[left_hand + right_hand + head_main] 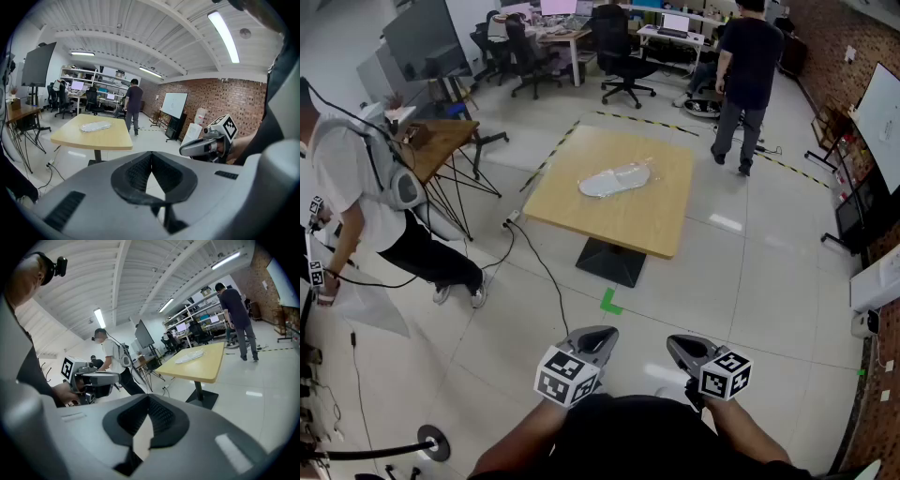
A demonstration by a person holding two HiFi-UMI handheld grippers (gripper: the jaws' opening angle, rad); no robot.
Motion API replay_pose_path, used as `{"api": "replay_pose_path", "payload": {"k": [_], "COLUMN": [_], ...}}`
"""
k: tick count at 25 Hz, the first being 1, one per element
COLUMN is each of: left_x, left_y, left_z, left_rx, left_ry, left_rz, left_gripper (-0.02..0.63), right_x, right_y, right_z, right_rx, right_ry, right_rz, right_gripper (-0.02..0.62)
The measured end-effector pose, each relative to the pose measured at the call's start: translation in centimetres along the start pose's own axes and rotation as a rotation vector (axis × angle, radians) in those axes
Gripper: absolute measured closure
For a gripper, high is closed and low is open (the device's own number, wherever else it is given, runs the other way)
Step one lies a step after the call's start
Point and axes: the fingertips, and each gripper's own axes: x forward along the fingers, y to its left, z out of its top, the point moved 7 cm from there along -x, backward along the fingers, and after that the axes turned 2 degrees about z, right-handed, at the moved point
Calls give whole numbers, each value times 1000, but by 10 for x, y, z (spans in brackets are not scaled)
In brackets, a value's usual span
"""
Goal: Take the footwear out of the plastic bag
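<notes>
Lying flat near the middle of the square light-wooden bench, in the upper centre of the head view, the clear crinkled plastic bag has a pale flat shoe showing through it. At the bottom of the frame, the left tongs and right tongs are both closed on nothing, well apart from the bench.

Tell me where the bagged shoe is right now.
In the head view the bagged shoe lies on the wooden table, toward its far side, left of the standing person.
</notes>
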Motion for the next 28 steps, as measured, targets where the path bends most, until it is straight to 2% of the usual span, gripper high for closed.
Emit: {"api": "replay_pose_path", "payload": {"k": [5, 8, 11, 15, 19, 22, 28], "left_x": [-17, -27, -32, -31, -14, 3, 50], "left_y": [32, 53, 79, 99, 105, 113, 120], "left_z": [0, 1, -11, -17, -15, -8, 30], "left_rx": [18, 27, -6, -55, -64, -67, -40], "left_ry": [3, -7, 23, 36, 45, 44, 52], "left_rz": [-3, -2, 12, 31, 16, 12, 47], "left_gripper": [598, 598, 598, 598, 598, 598, 598], "right_x": [26, 34, 30, 23, 35, 54, 75], "right_y": [9, 11, 5, 0, -5, -12, -69], "right_z": [7, 15, 20, 18, 12, 17, 55], "right_rx": [-8, -17, 6, 29, 65, 53, 54], "right_ry": [-19, -53, -84, -56, -24, -10, -28], "right_rz": [-22, -65, -134, -178, -164, -129, -67], "right_gripper": [594, 594, 594, 594, 594, 594, 594]}}
